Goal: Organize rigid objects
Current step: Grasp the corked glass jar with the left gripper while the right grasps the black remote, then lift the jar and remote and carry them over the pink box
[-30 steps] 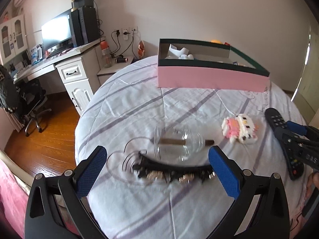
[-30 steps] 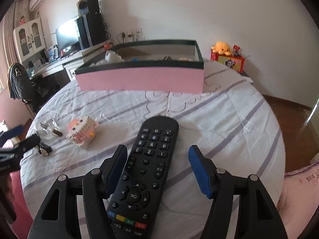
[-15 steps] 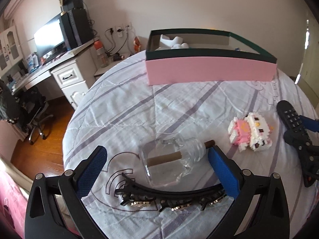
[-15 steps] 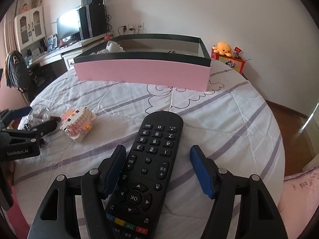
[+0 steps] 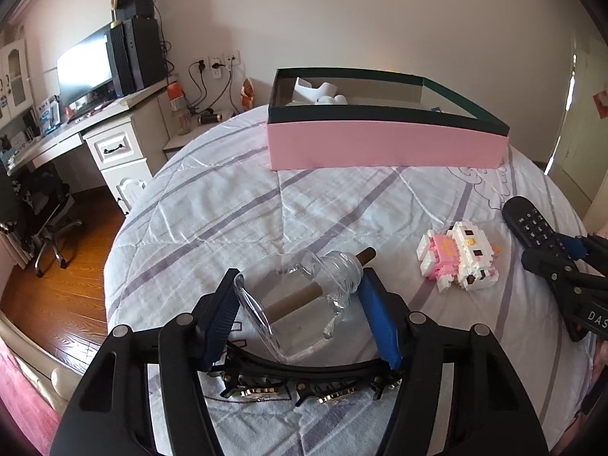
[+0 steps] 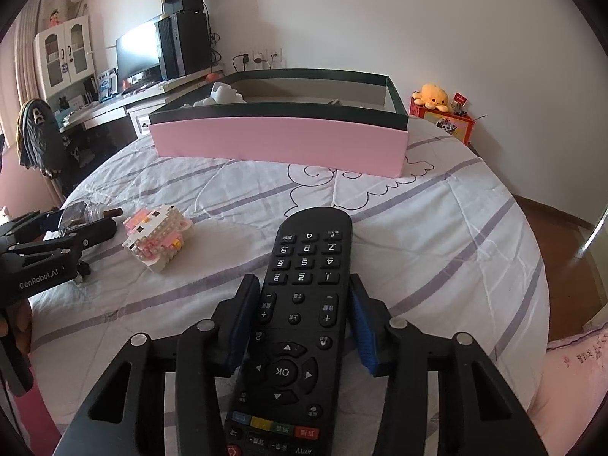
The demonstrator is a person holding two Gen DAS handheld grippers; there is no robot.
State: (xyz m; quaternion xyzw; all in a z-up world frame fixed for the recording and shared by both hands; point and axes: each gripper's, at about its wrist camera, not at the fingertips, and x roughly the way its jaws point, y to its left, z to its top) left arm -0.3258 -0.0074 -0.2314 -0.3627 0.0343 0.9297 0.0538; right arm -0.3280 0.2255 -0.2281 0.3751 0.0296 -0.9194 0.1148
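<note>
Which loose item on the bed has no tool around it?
The block toy. It lies free between the bottle and the remote, each flanked by a tool.

1. Between the left gripper's [image 5: 300,306] blue, ribbed pads a clear, glossy glass bottle [image 5: 300,304] is seen.
2. Between the right gripper's [image 6: 302,326] pads a matt black plastic remote [image 6: 300,315] is seen.
3. Beneath both, creased matt cloth bedding [image 5: 235,220] is spread.
4. Ahead, a smooth matt pink box [image 5: 380,144] is seen.

One remote [image 6: 304,304]; one bottle [image 5: 304,296]; one box [image 5: 383,144]
</note>
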